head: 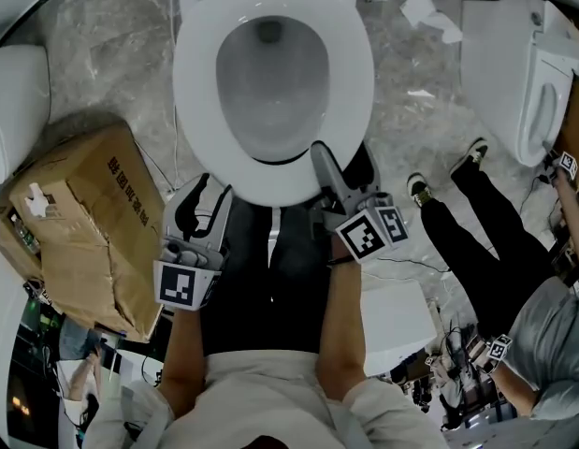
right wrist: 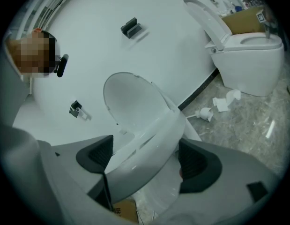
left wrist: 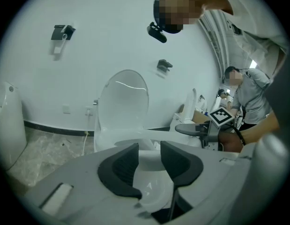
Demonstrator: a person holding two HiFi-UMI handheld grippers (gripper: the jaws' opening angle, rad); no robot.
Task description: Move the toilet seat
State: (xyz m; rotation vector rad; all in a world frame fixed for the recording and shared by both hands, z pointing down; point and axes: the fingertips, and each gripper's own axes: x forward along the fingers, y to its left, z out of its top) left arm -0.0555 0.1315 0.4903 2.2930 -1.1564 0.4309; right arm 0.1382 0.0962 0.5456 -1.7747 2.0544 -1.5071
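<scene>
The white toilet seat [head: 200, 92] lies down over the bowl at the top middle of the head view, and its lid [left wrist: 123, 102] stands upright against the wall. My left gripper [head: 203, 195] is at the seat's front left edge. In the left gripper view its narrow jaws [left wrist: 148, 163] hold the white rim [left wrist: 152, 193] between them. My right gripper [head: 325, 157] sits on the front right of the ring. In the right gripper view the seat [right wrist: 149, 139] runs slantwise through the wide jaws [right wrist: 145, 158] and fills the gap pad to pad.
A cardboard box [head: 83, 223] stands on the floor at the left, beside a white fixture [head: 13, 101]. A second toilet [head: 523, 73] stands at the right with crumpled paper [head: 429, 12] near it. Another person in black trousers [head: 495, 260] stands at the right.
</scene>
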